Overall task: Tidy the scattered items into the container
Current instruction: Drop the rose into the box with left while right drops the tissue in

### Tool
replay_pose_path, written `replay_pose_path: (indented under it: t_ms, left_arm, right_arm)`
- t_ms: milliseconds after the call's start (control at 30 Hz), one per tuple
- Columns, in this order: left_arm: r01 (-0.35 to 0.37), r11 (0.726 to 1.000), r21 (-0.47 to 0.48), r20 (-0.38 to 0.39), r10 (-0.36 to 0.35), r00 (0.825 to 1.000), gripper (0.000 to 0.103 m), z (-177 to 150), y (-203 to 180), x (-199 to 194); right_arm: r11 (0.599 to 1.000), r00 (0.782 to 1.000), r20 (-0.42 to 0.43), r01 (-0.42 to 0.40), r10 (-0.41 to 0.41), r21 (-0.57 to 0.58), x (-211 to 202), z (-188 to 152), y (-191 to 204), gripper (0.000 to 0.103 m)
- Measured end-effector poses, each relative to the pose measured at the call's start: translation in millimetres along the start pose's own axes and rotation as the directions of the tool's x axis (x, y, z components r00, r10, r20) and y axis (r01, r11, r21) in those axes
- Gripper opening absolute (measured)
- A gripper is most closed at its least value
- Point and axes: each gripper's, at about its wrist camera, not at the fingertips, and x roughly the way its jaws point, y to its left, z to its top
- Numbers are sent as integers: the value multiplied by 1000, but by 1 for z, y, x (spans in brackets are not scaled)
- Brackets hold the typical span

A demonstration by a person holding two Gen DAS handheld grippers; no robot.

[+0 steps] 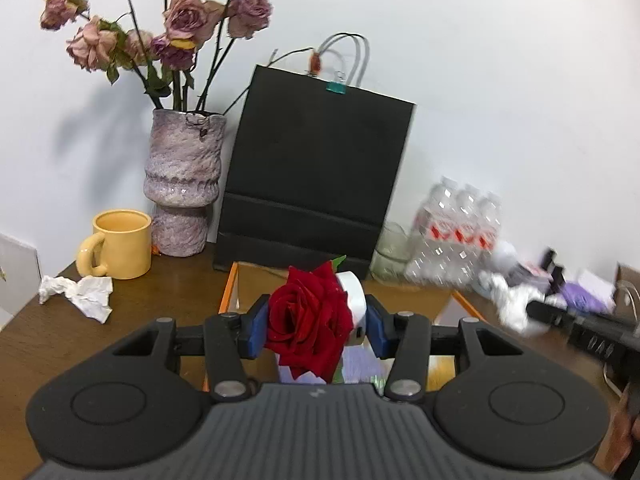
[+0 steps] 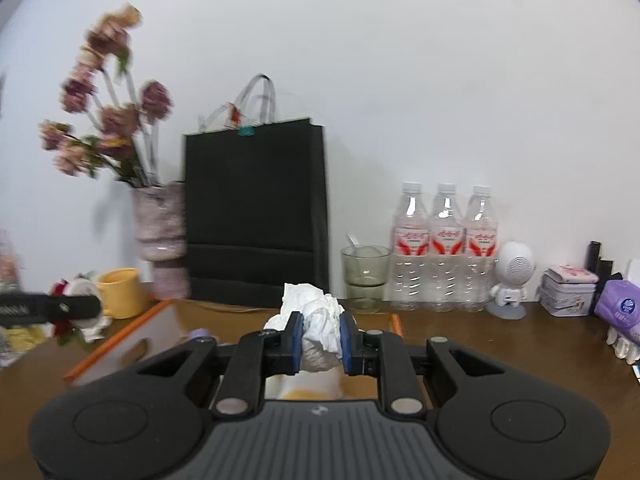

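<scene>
Roses come first: the left gripper is closed on a red rose and a white roll that sits just to the right of the flower. Its blue pads press on both sides. The rose hangs over the container, a box with an orange edge that stands on the brown table. Something purple lies down inside the box, but it is too hidden to tell what it is.

The right gripper squeezes a ball of white crumpled paper between its pads. It holds the paper over the same box, whose orange edge shows on the left and at the far right corner.

On the table to the left, another crumpled paper lies loose, just near a yellow mug. Behind the mug stands a rough purple vase full of dried pink roses. A black paper bag stands against the far wall, right behind the box.

To the right of the bag there is a glass cup with a spoon, then three water bottles side by side. Next comes a small white robot toy, a little tin and a purple pack at the far right edge.
</scene>
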Motion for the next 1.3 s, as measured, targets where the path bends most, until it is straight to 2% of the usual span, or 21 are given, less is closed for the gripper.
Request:
replay_pose_path:
  t_ms: [167, 300, 600, 700, 767, 833, 867, 900, 933, 967, 1000, 1033, 1133, 1300]
  left_arm:
    - [-23, 999, 26, -63, 25, 998, 49, -2, -4, 44]
    - [-45, 998, 32, -118, 49, 992, 49, -7, 2, 71]
    - [-63, 997, 45, -173, 69, 982, 49, -10, 6, 95]
    - [-68, 997, 46, -187, 75, 979, 50, -10, 7, 99]
    - [-63, 997, 49, -193, 71, 979, 57, -11, 7, 100]
    - [-54, 997, 58, -189, 64, 980, 73, -11, 4, 99]
    - [-56, 996, 65, -184, 67, 981, 79, -10, 2, 98]
    - [-56, 996, 76, -179, 69, 982, 90, -10, 0, 97]
    - [-50, 995, 87, -170, 65, 983, 94, -11, -2, 95]
    - [-42, 995, 94, -164, 57, 985, 96, -11, -4, 93]
    - [-35, 995, 99, -163, 51, 985, 102, -11, -6, 92]
    - [-30, 994, 102, -162, 47, 986, 103, -11, -8, 91]
    - [-24, 993, 117, -166, 44, 985, 103, -12, -12, 90]
    - [-40, 991, 127, -160, 60, 985, 103, -11, -16, 84]
  right_arm:
    - [999, 995, -101, 16, -12, 37, 56, -6, -8, 17]
    - [998, 987, -160, 34, -26, 48, 84, -11, -17, 17]
    - [999, 978, -204, 45, -40, 22, 112, -14, -19, 18]
    - [999, 975, -221, 44, -38, 23, 117, -15, -19, 30]
    - [999, 973, -230, 34, -26, 31, 119, -17, -19, 53]
    - [999, 974, -227, 23, -15, 34, 118, -18, -18, 62]
    - [999, 975, -223, 20, -12, 33, 117, -18, -17, 69]
    - [999, 976, -220, 16, -8, 35, 116, -17, -16, 75]
    - [999, 976, -217, 10, -2, 35, 115, -17, -15, 87]
    - [999, 977, -214, 1, 5, 32, 113, -16, -13, 92]
    - [1000, 977, -211, -7, 13, 28, 112, -15, -12, 92]
    - [1000, 977, -213, -15, 20, 26, 111, -15, -11, 93]
    - [999, 976, -218, -21, 27, 27, 108, -13, -8, 103]
    - [1000, 977, -212, -18, 23, 25, 97, -10, -7, 103]
